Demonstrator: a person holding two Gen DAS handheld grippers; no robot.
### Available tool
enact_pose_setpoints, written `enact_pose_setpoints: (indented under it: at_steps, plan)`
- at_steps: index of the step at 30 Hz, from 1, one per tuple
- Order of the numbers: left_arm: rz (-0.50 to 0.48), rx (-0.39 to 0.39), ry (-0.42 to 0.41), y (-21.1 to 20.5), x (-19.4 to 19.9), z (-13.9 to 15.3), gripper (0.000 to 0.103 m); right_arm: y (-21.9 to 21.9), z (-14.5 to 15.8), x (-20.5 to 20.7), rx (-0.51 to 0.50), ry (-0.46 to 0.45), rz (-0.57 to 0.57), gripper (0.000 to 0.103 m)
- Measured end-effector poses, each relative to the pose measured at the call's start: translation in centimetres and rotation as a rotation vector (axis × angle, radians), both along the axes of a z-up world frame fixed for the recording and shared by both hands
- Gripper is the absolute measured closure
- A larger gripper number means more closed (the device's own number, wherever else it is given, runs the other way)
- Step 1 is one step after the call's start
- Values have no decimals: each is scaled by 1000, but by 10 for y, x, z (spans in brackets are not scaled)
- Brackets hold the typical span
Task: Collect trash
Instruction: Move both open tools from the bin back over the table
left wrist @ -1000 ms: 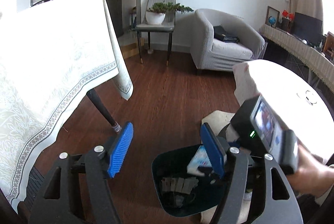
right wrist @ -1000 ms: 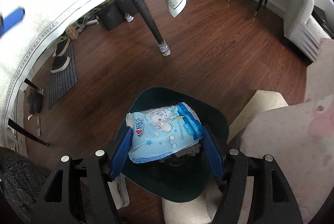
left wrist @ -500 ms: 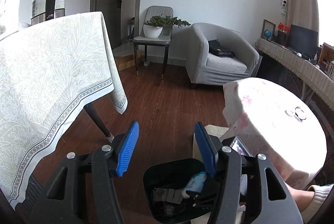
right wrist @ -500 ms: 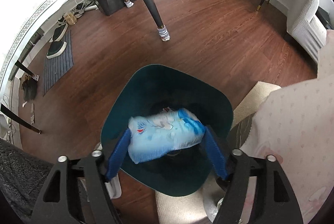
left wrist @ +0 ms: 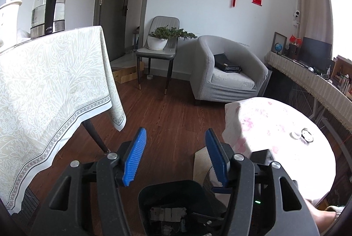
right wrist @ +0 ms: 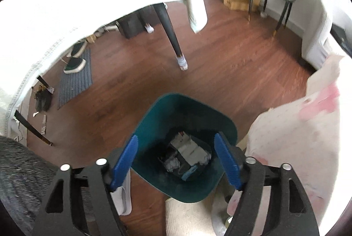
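Observation:
A dark teal bin (right wrist: 154, 117) stands on the wood floor, below my right gripper (right wrist: 175, 137). The right jaws are closing with nothing between them. At the bottom of the bin lie white papers (right wrist: 189, 148) and a blue-edged wipes pack (right wrist: 189, 171). My left gripper (left wrist: 175, 132) is open and empty, held above the near side of the bin (left wrist: 167, 186). Crumpled paper trash (left wrist: 168, 214) shows inside it. A person's hand (left wrist: 319, 216) is at the lower right.
A table with a pale patterned cloth (left wrist: 55, 82) and dark leg (right wrist: 171, 38) stands left of the bin. A round table with a pink-flowered cloth (left wrist: 275, 126) is close on the right. Shoes on a mat (right wrist: 74, 80) lie under the table. A grey armchair (left wrist: 228, 73) stands at the back.
The blue wipes pack has left the right gripper and dropped into the bin. Both grippers have risen. The left jaws have narrowed.

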State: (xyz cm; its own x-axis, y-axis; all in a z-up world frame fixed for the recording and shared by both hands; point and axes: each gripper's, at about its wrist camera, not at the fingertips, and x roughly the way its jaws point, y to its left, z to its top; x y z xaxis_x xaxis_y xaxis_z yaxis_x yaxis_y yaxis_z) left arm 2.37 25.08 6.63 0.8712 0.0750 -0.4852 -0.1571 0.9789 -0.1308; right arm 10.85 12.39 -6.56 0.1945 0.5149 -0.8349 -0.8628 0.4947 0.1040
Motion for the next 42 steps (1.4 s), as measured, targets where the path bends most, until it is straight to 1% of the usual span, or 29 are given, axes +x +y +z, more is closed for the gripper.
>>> enact_pose_setpoints:
  at_steps: [3,7,10,13,18,21,23,28,31,34,38,42]
  plan:
    - [-6,-8,-3,-7,6,2,44,-15,25,-4,48,-48,-1,35]
    - [-27,-11,-6,-21,14,2,43,-39,52,-1,94,-98,-35,37]
    - [-49,-9,-9,-35,21,2,42,-61,66,5,114,-126,-72,38]
    - [-82,-18,-11,-51,30,0,40,-84,73,10,125,-145,-116,38]
    - [-135,0,-11,-83,42,-4,35,-129,77,25,118,-170,-203,38]
    - [-160,-10,-3,-100,51,-8,34,-155,77,34,123,-173,-261,38]
    - [-180,-17,-2,-112,58,-10,29,-174,78,41,125,-180,-302,38]
    - [-229,-17,16,-143,72,-19,27,-219,76,50,109,-219,-393,38]
    - [-277,-21,30,-166,83,-25,22,-251,76,54,109,-233,-448,38]
    - [-343,-26,67,-195,91,-34,22,-278,76,57,112,-241,-497,38]
    - [-424,-38,91,-226,102,-41,19,-314,77,60,119,-253,-555,38]
    - [-480,-17,119,-252,110,-48,18,-343,76,62,121,-260,-597,38]
